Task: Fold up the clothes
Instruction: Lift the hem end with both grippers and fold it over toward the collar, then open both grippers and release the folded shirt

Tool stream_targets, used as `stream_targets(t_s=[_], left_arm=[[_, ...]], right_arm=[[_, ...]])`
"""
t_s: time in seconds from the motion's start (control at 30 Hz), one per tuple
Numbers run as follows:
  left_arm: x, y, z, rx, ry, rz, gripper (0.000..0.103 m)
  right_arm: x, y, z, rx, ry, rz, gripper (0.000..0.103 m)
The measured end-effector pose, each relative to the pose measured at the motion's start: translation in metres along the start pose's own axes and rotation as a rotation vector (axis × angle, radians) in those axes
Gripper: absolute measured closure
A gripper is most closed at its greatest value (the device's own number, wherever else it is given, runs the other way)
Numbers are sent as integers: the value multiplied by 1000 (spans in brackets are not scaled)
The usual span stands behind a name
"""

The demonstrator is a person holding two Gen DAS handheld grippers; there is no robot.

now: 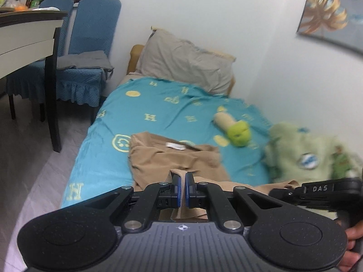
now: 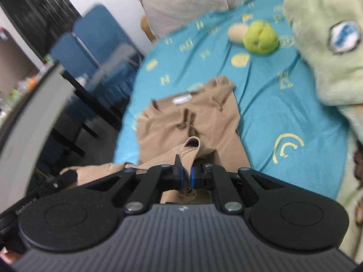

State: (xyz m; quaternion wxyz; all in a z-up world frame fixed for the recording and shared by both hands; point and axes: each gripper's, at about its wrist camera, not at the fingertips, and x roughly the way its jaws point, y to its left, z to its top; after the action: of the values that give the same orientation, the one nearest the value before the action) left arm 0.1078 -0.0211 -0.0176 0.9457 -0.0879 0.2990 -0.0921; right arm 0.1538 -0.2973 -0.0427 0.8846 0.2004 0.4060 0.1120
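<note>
A tan garment (image 1: 172, 158) (image 2: 188, 122) with a white label lies on the turquoise bedsheet (image 1: 147, 104) (image 2: 283, 113), its near end lifted. My left gripper (image 1: 183, 176) is shut on a fold of that tan cloth at its near edge. My right gripper (image 2: 186, 170) is shut on another bunched part of the same garment, which rises between its blue pads. The right gripper's body shows at the right edge of the left wrist view, close beside the left one.
A light green fleece garment (image 1: 306, 156) (image 2: 329, 45) is heaped on the bed's right side. A green and beige plush toy (image 1: 233, 127) (image 2: 258, 36) lies beyond the tan garment, a grey pillow (image 1: 186, 61) at the head. Blue chairs (image 1: 86, 52) and a table (image 1: 27, 29) stand left.
</note>
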Motion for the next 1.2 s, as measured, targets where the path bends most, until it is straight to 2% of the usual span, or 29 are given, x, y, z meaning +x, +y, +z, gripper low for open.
stream_targets(t_s=[0.13,0.2,0.37,0.47,0.6,0.67,0.83,0.87,0.93,0.97,1.0,1.03,1.07,1.1,1.13,1.2], left_arm=[[62,6,-15,97,16,32,98],[92,15,-25,103,38,38,98],[148,43,-47,56,152,51,97],[161,47,-52,46,180,46,96],[157,43,-52,84,184,58,93],[147,39,-49,90,179,62,85],[94,22,-40,104,95,77,45],[81,19,-39,107,75,83,41],[56,14,-39,104,39,91,27],[44,11,-39,107,22,96,24],[32,8,-39,112,6,101,19],[21,3,-39,117,-9,107,15],[11,1,-42,119,-21,105,13],[1,-2,-44,121,-33,102,7],[-9,-4,-47,124,-45,99,0],[-28,-9,-52,128,-70,93,0]], right_arm=[[52,-7,3,-36,76,-53,93],[79,-11,4,-54,114,-79,93],[144,-20,7,-100,208,-145,91],[158,-16,5,-134,220,-173,91],[152,-19,8,-83,219,-170,91],[144,-18,8,-74,207,-175,91],[105,-5,7,-75,119,-167,90],[93,-2,6,-68,92,-154,90],[67,3,1,-66,32,-132,82],[54,6,-4,-79,-6,-137,78],[42,8,-8,-91,-44,-142,66],[30,11,-12,-113,-80,-155,48],[19,13,-15,-138,-116,-161,36],[8,14,-18,-157,-150,-151,11],[-2,14,-20,-164,-179,-136,0],[-20,13,-26,-152,-218,-110,0]])
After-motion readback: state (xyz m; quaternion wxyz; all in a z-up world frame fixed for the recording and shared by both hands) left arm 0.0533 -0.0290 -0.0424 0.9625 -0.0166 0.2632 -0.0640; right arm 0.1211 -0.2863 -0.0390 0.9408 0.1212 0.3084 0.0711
